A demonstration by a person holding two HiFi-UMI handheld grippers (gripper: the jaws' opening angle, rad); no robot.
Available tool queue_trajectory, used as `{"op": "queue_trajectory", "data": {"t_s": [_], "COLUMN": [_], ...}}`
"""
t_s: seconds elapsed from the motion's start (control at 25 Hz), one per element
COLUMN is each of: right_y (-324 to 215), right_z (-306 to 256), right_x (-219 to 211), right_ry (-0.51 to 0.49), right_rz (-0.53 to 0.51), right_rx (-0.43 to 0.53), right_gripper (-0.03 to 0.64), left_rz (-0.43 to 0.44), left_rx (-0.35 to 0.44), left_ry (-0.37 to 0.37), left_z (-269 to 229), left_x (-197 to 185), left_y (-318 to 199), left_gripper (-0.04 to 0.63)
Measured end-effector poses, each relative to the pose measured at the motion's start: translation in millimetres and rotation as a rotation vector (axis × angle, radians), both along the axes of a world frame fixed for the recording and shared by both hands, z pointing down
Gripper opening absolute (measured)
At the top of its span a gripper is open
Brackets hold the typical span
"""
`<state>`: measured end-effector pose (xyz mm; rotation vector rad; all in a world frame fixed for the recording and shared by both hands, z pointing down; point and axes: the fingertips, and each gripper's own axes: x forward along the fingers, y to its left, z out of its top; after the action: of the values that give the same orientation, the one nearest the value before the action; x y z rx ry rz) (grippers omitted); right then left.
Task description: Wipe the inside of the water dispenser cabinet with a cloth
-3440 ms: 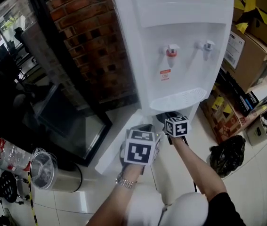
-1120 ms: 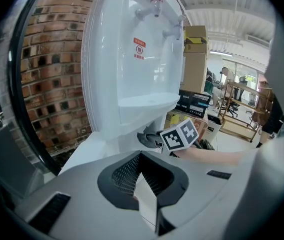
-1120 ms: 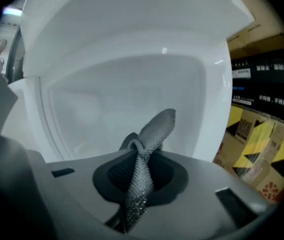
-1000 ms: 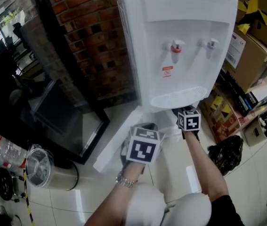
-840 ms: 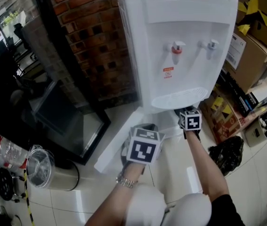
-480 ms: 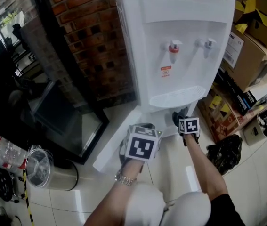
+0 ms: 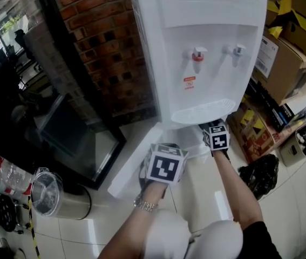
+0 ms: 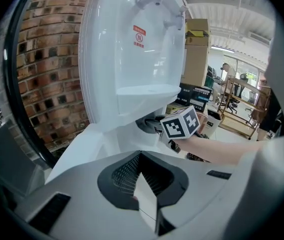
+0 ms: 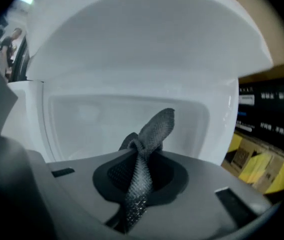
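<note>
- cloth [image 9: 152, 131]: grey, pinched in the right gripper [image 9: 140, 159], whose jaws are clamped on it. The free end sticks out forward along the jaw line.
- cabinet [image 9: 81, 119]: white recess under the water dispenser [image 7: 206, 47], dead ahead of the cloth tip. I can't tell if they touch.
- The right gripper is the nearer one, sitting at the cabinet mouth.
- left gripper [image 8: 147, 204]: off to the side, jaws closed on a thin white edge, which looks like the open door [image 7: 134, 161].
- vs 0.5 s ago: the right marker cube sits slightly further in, and the left gripper has hardly moved.
</note>
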<state>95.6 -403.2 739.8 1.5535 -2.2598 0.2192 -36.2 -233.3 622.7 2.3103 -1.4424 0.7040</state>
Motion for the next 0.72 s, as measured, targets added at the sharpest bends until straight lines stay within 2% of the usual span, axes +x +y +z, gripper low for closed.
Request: {"op": "queue_trajectory", "data": {"t_s": [0.08, 0.16, 0.24, 0.4, 0.48, 0.6, 0.72], "right_y": [-6, -7, -1, 25, 36, 41, 32], "right_z": [-6, 2, 25, 101, 121, 127, 109], "right_x": [0, 5, 11, 17, 13, 6, -9], "right_ry": [0.017, 0.004, -0.022, -0.054, -0.049, -0.062, -0.089], "right_rz": [-0.001, 0.018, 0.051, 0.096, 0.078, 0.044, -0.002], "right_rx": [0.035, -0.009, -0.105, -0.366, -0.426, -0.448, -0.377], "right_gripper": [0.029, 0.029, 0.029, 0.029, 0.029, 0.029, 0.029], "left_rz": [0.000, -0.004, 0.003, 0.012, 0.018, 0.025, 0.032], "left_rx": [-0.006, -0.010, -0.007, -0.004, -0.006, -0.005, 0.002], "left_ry": [0.001, -0.002, 0.004, 0.014, 0.014, 0.015, 0.019], "left_z": [1, 2, 0, -2, -2, -2, -6], "left_x": [0, -1, 0, 2, 4, 5, 6], "left_y": [1, 3, 4, 5, 5, 6, 7], "left_gripper": [0.002, 0.002, 0.002, 0.002, 0.002, 0.002, 0.002]}}
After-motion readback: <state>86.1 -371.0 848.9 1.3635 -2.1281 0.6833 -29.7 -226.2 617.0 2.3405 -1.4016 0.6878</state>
